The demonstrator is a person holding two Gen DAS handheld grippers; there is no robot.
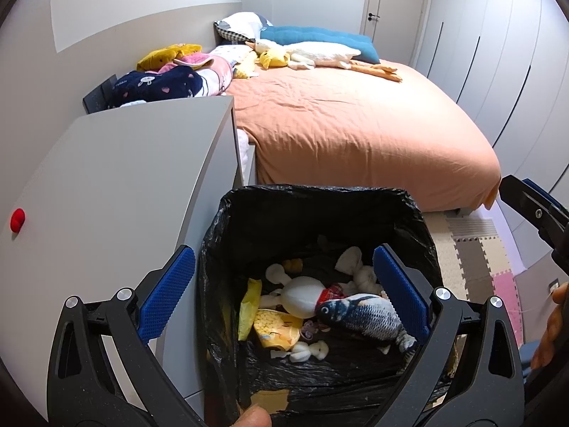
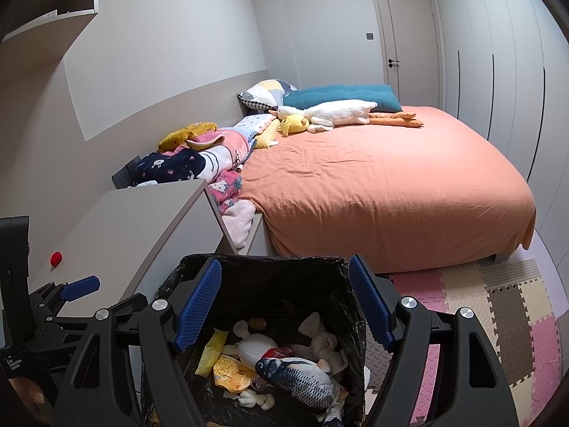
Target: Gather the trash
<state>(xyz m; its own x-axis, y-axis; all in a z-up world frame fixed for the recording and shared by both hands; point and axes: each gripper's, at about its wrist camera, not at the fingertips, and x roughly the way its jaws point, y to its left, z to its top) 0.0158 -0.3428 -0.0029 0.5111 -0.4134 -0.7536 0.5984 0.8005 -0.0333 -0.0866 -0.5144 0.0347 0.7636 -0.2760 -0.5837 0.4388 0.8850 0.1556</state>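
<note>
1. Over the bin [image 1: 320, 213], both grippers hang spread wide with nothing between the pads: left gripper [image 1: 284, 295], right gripper [image 2: 284, 306].
2. Down in the black liner there's a fish plush [image 1: 362, 315], a white doll [image 1: 302, 297], yellow wrappers [image 1: 275, 327].
3. Beside it is a grey cabinet [image 1: 124, 178], with a red ball [image 1: 17, 219] on top.
4. Further out is the orange bed [image 2: 391, 185].

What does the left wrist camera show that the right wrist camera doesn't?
Only the left wrist view shows a fingertip at its bottom edge. Only the right wrist view shows the wall shelf at top left. Both show the lined trash bin holding a fish toy, the red ball on the grey cabinet, and the bed.
</note>
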